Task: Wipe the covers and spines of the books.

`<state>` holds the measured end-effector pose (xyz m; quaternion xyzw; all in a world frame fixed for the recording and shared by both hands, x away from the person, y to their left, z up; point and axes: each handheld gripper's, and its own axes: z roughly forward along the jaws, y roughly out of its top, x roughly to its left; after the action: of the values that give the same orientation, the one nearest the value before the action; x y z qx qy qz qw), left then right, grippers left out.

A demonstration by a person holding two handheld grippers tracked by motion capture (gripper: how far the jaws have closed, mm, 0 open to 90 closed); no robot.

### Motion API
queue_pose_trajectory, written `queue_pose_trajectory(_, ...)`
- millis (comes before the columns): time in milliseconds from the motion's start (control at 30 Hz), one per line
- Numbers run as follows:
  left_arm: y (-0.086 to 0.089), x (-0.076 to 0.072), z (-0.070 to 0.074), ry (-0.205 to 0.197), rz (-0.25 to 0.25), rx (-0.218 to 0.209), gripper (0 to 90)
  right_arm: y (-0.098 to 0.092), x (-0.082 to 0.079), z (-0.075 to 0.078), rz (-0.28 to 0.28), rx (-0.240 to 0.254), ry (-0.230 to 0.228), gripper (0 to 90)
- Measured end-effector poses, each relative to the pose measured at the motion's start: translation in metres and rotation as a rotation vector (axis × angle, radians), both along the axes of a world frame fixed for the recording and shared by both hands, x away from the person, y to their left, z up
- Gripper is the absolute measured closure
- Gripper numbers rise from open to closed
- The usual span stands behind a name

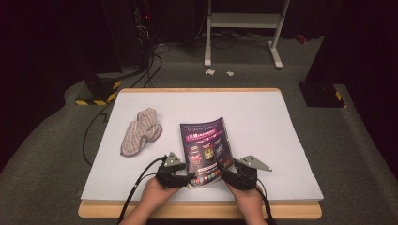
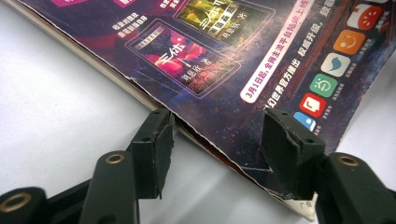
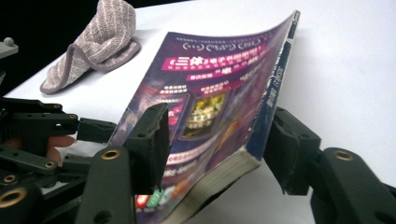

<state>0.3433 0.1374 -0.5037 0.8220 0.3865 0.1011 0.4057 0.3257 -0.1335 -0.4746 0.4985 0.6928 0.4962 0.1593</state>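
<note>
A book (image 1: 206,150) with a dark purple cover lies near the middle of the white table (image 1: 281,122), its near end at the person's edge, where both grippers meet it. The left gripper (image 1: 187,179) comes in at the book's near left corner. In the left gripper view the book (image 2: 243,60) lies across the space between the two black jaws: one jaw stands over the cover beside a row of small coloured icons, the other sits just off the worn page edge above the bare table, and a clear gap shows between that pad and the paper, so this gripper is spread and not pinching anything. The right gripper (image 1: 228,172) takes the near right corner. In the right gripper view the book (image 3: 219,93) is tilted up off the table, with its spine side raised, the page block showing underneath, and the cover bowing along its length; one jaw lies against the cover face and the other is at the spine, but whether both pads truly press on it I cannot tell. A crumpled grey cloth (image 1: 141,131) rests on the table well to the left of the book, apart from both grippers.
</note>
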Motion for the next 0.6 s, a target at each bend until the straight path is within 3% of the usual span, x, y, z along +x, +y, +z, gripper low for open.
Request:
queue_pose_trajectory(100, -0.001, 0.0, 0.0, -0.003, -0.002, 0.006, 43.6, -0.003, -0.001, -0.004, -0.001, -0.002, 0.0, 49.8)
queue_pose_trajectory(200, -0.001, 0.0, 0.001, -0.005, -0.007, 0.012, 43.1, -0.006, -0.001, -0.008, -0.018, -0.004, -0.017, 60.9)
queue_pose_trajectory(433, 0.009, 0.001, 0.006, -0.015, -0.015, 0.032, 44.0, -0.009, 0.002, -0.009, -0.045, -0.029, -0.032, 69.9)
queue_pose_trajectory(500, 0.017, 0.0, 0.01, -0.038, -0.005, 0.051, 42.0, -0.011, 0.005, -0.009, -0.057, -0.032, -0.04, 72.5)
queue_pose_trajectory(567, 0.03, -0.002, 0.013, -0.085, 0.016, 0.065, 41.4, -0.014, 0.009, -0.009, -0.067, -0.027, -0.04, 74.6)
queue_pose_trajectory(600, 0.044, -0.003, 0.015, -0.117, 0.037, 0.064, 41.8, -0.016, 0.012, -0.009, -0.078, -0.03, -0.039, 75.3)
